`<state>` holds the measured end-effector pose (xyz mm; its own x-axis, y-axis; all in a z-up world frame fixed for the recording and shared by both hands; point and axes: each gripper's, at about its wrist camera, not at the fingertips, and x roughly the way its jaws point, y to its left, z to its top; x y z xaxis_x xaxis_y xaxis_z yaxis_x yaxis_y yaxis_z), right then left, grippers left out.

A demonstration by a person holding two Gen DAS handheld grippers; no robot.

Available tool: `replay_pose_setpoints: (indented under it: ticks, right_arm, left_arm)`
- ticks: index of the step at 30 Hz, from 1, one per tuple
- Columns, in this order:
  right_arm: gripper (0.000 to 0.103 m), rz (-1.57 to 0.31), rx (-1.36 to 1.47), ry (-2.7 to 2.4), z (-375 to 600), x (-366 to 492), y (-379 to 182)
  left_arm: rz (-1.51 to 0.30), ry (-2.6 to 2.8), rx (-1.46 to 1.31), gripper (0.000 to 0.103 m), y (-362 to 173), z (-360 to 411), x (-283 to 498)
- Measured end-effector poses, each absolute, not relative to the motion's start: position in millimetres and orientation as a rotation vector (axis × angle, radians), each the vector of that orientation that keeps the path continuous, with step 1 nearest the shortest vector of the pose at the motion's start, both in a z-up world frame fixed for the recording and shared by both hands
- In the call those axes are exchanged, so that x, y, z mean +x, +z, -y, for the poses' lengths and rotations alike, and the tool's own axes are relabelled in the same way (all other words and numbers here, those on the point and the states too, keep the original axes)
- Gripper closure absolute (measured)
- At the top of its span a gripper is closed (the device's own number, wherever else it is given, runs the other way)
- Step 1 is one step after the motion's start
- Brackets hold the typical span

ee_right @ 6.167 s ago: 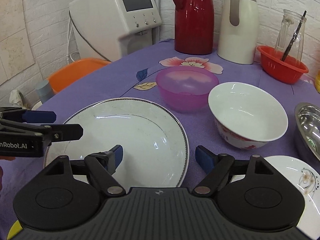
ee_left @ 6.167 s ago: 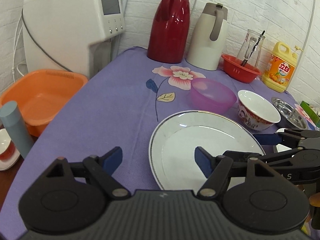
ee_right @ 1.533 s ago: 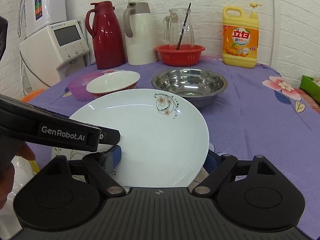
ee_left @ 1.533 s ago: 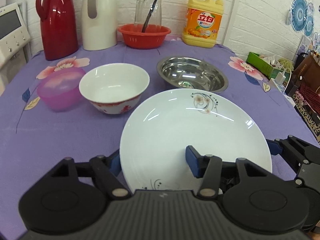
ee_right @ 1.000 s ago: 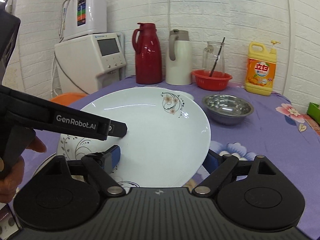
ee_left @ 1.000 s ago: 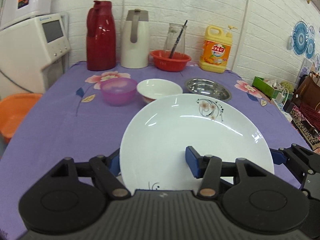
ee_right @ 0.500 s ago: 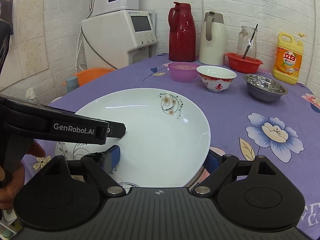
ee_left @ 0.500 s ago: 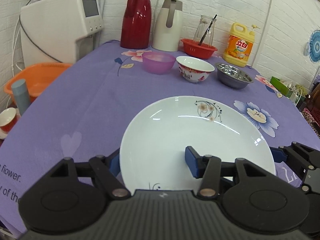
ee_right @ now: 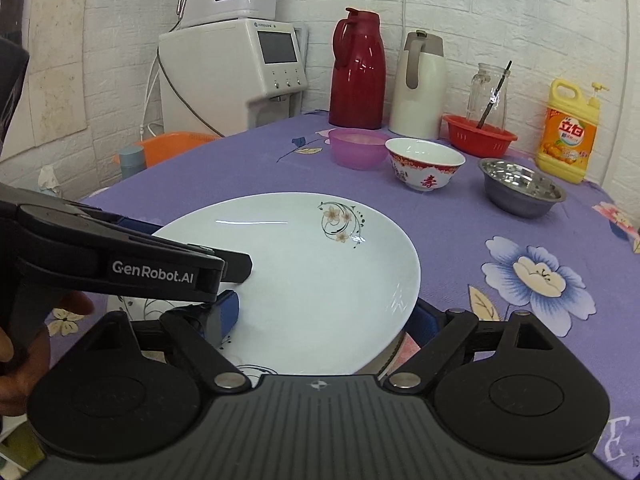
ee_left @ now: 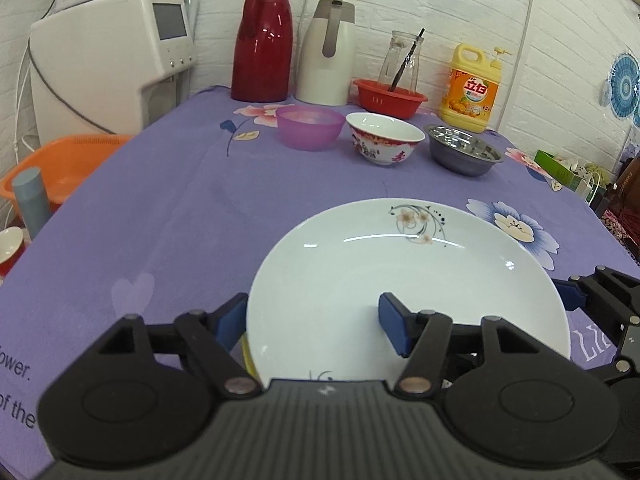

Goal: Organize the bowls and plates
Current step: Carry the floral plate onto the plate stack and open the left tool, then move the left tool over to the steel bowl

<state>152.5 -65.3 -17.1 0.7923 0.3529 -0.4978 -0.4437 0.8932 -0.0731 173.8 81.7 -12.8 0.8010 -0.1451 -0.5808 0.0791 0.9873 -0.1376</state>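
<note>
- The left gripper straddles the near left rim of the white plate; its jaws are opening, with the rim between them. One blue pad lies over the plate's face, the other is half hidden behind the rim, so contact cannot be judged.
- The right gripper straddles the plate's near right rim. Its right finger is mostly hidden under the edge, and whether the pads press cannot be told.
- The plate is glossy ceramic, round and shallow, with a small flower sprig near its far rim. It lies at the near edge of the table, on the purple flowered cloth. Below its near side a second patterned rim peeks out, mostly covered.
- Far across the cloth stand three bowls in a row: a translucent pink plastic bowl at left, a white porcelain bowl with red decoration in the middle, a shiny steel bowl at right.
- A hand shows at the left edge of the right wrist view, cut off.
</note>
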Motion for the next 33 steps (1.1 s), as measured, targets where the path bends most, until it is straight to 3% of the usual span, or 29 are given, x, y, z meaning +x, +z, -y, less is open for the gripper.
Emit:
replay_pose_setpoints:
  ticks: [8,15,33]
  right_arm:
    - [0.000,-0.528,-0.161,0.471,75,161,-19]
    - [0.000,-0.484,0.058,0.393,122,166,-13]
    - [0.000,-0.503,0.212,0.262,192,175,-29]
  left_arm:
    - [-0.608,-0.104,-0.102,0.037,-6,-81,176]
    - [-0.564,-0.086,-0.109,0.032,9,-83,176]
    - [-0.612,-0.191,-0.038,0.031,12,-12,211]
